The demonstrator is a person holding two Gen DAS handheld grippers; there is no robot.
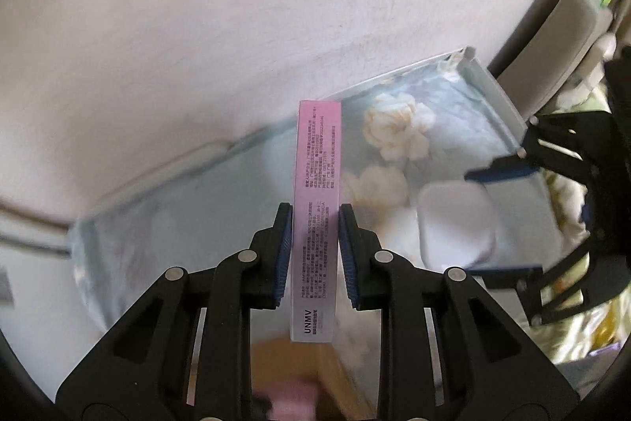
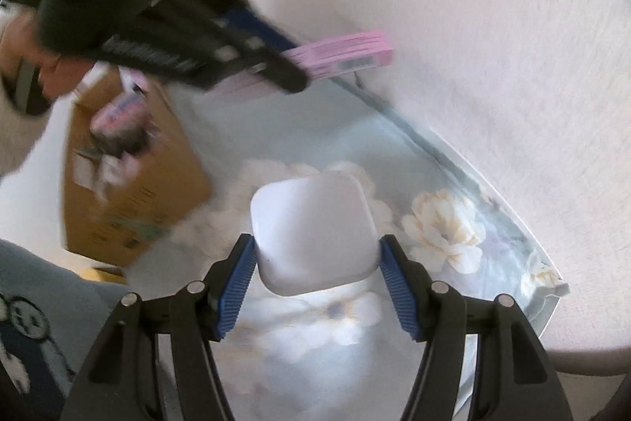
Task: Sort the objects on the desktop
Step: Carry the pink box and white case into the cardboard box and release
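Table: light blue cloth [image 1: 189, 208] with big white flowers is covering the top, and a pale wall [image 1: 197, 26] is standing behind it.

Left gripper [image 1: 315, 247]: its blue pads [image 1: 284, 243] are pressing both long sides of the pink box [image 1: 317, 208], so the jaws are nearly closed around it.

Pink box: it is long and thin, with small print and the letters UNMV near the end by the camera. It is hanging in the air over the cloth, near the wall edge of the table.

Right gripper [image 2: 315, 263]: the jaws are standing wide, and the white case [image 2: 313, 233] is sitting between the blue pads [image 2: 398, 287]. Both pads are right at its sides, but the blur is making it hard to tell if they are squeezing it.

White case: it is a smooth square with round corners, and it is over the flowers in the middle of the cloth.

Brown box [image 2: 130, 184]: it is a cardboard carton sitting at the left side of the table in the right camera. Something pink and dark [image 2: 118, 123] is lying in its open top, too blurry to name.
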